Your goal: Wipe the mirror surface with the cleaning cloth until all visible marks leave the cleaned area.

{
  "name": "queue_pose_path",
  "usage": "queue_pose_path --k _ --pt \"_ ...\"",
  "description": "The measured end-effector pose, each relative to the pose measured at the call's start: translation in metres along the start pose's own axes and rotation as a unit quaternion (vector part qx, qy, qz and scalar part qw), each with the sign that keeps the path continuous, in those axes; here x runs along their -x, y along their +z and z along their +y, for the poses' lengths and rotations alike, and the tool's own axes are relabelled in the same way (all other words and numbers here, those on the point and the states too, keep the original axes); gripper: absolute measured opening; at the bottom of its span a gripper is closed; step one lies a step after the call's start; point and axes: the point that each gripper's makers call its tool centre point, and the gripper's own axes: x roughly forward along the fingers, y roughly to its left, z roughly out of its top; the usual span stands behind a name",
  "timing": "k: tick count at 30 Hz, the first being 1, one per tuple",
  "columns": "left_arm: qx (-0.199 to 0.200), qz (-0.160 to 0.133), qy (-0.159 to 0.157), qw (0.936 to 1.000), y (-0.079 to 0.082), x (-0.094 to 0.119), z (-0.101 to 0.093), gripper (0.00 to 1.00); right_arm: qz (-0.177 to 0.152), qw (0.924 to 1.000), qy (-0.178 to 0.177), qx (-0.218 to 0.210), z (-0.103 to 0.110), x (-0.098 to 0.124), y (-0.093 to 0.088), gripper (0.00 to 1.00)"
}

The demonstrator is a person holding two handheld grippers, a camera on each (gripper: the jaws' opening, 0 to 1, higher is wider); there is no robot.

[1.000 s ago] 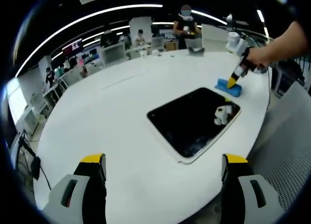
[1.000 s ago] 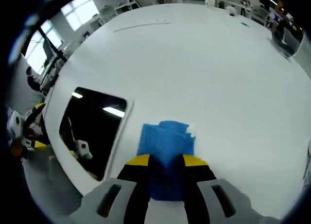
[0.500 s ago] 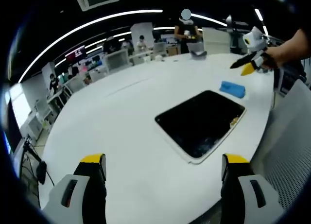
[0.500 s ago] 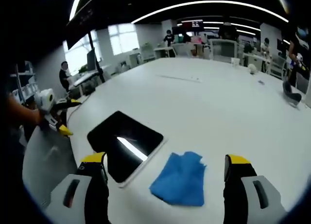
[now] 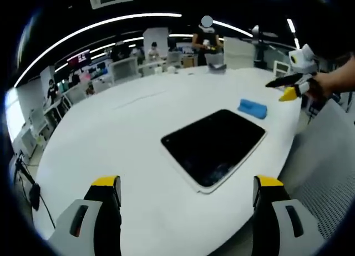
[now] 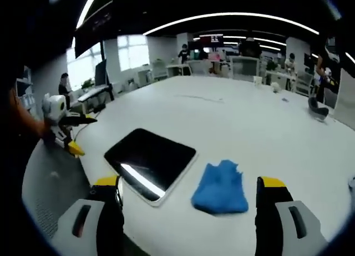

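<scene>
The right claw (image 6: 186, 211) has let go of the cloth (image 6: 221, 187) and pulled back; it hangs spread, cloth just ahead between its jaws, mirror (image 6: 150, 163) ahead-left. Left claw (image 5: 186, 211) spread too, mirror (image 5: 213, 145) ahead. Looks like wiping's finished; otherwise re-grip.

Open-plan office or lab: long curved ceiling light strips (image 5: 100, 24), rows of desks with monitors (image 5: 128, 61), people (image 5: 206, 39) standing and seated, large windows (image 6: 130, 50).
</scene>
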Motion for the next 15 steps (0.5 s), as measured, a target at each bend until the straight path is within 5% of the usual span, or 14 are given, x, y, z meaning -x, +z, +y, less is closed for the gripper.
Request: queue_pose_path --k 5,7,9,15 --pt "0.016 0.0 0.011 0.9998 -0.003 0.002 0.007 0.99 -0.013 0.9992 -0.037 -0.009 -0.012 0.009 -0.011 1.0" --pt "0.023 0.004 0.016 0.9996 -0.006 0.005 0.008 0.99 -0.007 0.9966 -0.036 -0.074 -0.008 0.008 -0.02 1.0" --pt "0.011 0.039 0.035 0.9985 -0.017 0.006 0.016 0.99 -0.039 0.9968 -0.056 -0.041 -0.016 0.013 -0.008 1.0" --pt "0.029 0.008 0.022 0.9993 -0.008 0.004 0.013 1.0 -0.045 0.9986 -0.014 -0.026 0.004 0.007 -0.003 1.0"
